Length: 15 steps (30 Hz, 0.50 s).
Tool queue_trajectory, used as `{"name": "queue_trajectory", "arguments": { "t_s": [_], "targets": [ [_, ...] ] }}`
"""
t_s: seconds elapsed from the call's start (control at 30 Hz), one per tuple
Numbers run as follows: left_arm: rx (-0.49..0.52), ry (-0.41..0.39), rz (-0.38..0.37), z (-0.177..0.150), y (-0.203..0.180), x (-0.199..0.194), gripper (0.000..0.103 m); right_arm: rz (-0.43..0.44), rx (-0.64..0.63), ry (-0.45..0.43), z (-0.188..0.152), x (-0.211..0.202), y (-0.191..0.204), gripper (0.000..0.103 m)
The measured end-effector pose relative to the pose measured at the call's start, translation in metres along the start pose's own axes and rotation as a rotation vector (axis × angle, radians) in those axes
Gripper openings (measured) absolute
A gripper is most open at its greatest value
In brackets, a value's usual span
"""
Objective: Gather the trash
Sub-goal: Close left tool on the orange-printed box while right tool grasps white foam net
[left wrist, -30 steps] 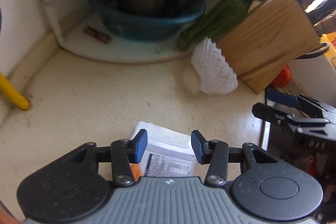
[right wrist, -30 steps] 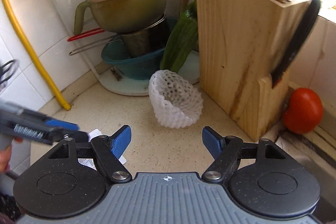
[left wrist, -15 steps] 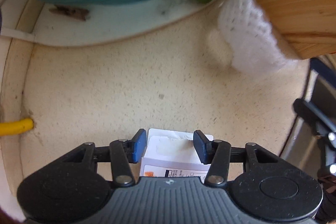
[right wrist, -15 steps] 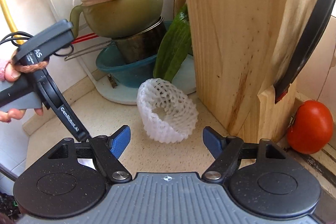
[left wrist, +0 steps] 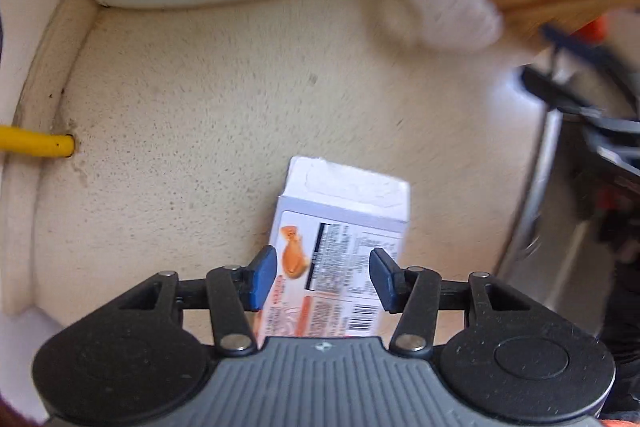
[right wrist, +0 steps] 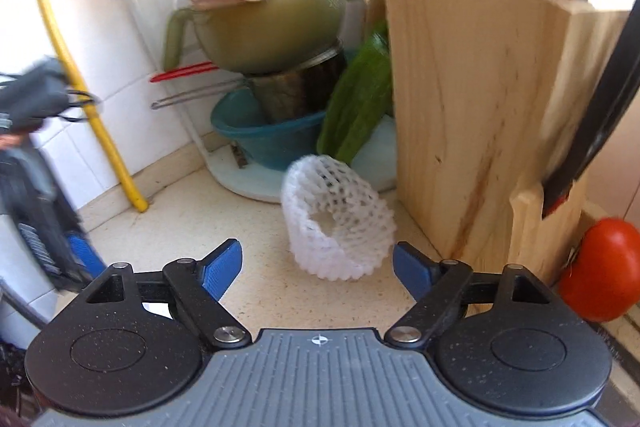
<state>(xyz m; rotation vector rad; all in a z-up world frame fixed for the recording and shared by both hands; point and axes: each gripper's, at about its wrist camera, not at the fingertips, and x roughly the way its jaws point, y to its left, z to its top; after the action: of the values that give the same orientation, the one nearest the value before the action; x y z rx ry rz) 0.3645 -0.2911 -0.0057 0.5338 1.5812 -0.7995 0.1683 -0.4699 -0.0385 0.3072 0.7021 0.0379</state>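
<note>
White carton [left wrist: 344, 223] between left tongs [left wrist: 323, 279], pads flanking it

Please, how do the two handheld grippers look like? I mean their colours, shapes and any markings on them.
Both the left gripper and the right gripper look alike: a grey ribbed body with a small round crosshair mark, two round black discs, black linkage arms with silver rivets, and ridged blue finger pads.

Foam net [right wrist: 338, 223] beside knife block [right wrist: 472, 107]
</note>
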Motion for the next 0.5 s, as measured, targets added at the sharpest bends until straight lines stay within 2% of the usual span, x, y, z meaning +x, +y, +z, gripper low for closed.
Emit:
{"name": "queue_trajectory", "arguments": {
  "t_s": [0.13, 0.23, 0.33, 0.37, 0.4, 0.43, 0.47, 0.5],
  "targets": [
    [-0.041, -0.146, -0.151, -0.036, 0.013, -0.012, 0.047, -0.002, 0.006, -0.007, 0.0, 0.008, -0.001, 0.087],
    [-0.165, -0.225, -0.273, -0.069, 0.037, -0.01, 0.047, -0.026, -0.059, -0.017, 0.004, 0.011, 0.012, 0.087],
    [-0.34, -0.285, -0.414, -0.101, 0.061, 0.002, 0.048, -0.042, -0.133, 0.01, 0.014, 0.029, 0.027, 0.087],
    [-0.363, -0.299, -0.451, -0.115, 0.067, 0.004, 0.049, -0.049, -0.137, 0.036, 0.017, 0.038, 0.03, 0.083],
    [-0.373, -0.32, -0.468, -0.127, 0.068, 0.006, 0.05, -0.066, -0.136, 0.077, 0.019, 0.051, 0.033, 0.071],
    [-0.367, -0.368, -0.469, -0.135, 0.069, 0.008, 0.051, -0.088, -0.126, 0.122, 0.02, 0.063, 0.034, 0.064],
    [-0.339, -0.417, -0.469, -0.139, 0.066, 0.009, 0.056, -0.099, -0.11, 0.159, 0.019, 0.073, 0.033, 0.041],
    [-0.297, -0.437, -0.463, -0.139, 0.062, 0.01, 0.06, -0.1, -0.091, 0.199, 0.017, 0.081, 0.033, 0.029]
  ]
}}
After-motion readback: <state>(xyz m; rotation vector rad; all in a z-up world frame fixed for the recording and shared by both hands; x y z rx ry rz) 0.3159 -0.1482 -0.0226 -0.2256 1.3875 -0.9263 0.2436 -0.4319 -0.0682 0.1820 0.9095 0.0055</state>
